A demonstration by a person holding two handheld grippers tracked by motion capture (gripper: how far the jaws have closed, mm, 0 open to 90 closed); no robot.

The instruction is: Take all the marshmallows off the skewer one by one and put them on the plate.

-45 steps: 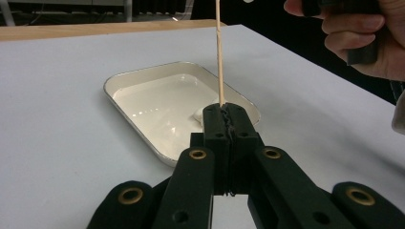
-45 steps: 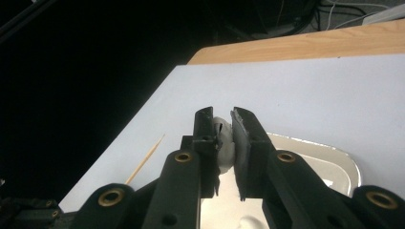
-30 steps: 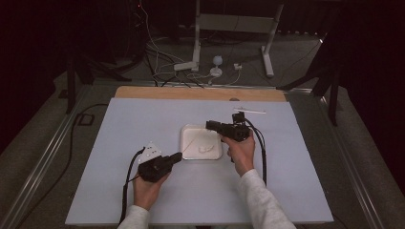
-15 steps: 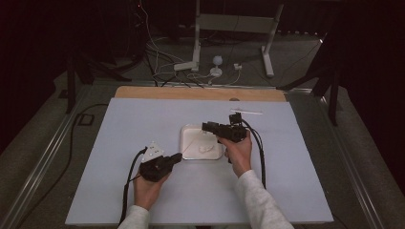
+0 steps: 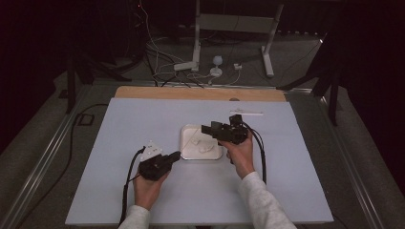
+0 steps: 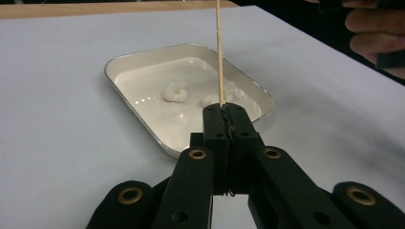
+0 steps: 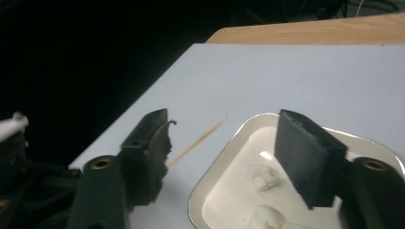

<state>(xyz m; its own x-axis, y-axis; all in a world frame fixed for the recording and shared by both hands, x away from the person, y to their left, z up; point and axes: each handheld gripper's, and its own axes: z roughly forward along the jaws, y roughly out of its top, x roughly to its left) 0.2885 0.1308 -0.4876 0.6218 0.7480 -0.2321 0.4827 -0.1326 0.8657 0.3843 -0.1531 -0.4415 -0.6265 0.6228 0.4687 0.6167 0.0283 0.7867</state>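
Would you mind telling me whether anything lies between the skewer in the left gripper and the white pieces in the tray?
Nothing visible does. The left gripper is shut on the wooden skewer, which points toward the tray; the two white pieces lie uncovered beyond it. The right gripper, its jaws just opened and empty, hovers over the tray's far side, not in that line.

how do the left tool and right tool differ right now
The left tool is shut, its jaws clamped on a thin wooden skewer that points out over the tray. The right tool is open, its jaws having just been opening, with nothing between them. In the high view the left one sits just short of the tray's near corner, while the right one hangs over the tray's far side. Both are black two-jaw tools, each held in a hand.
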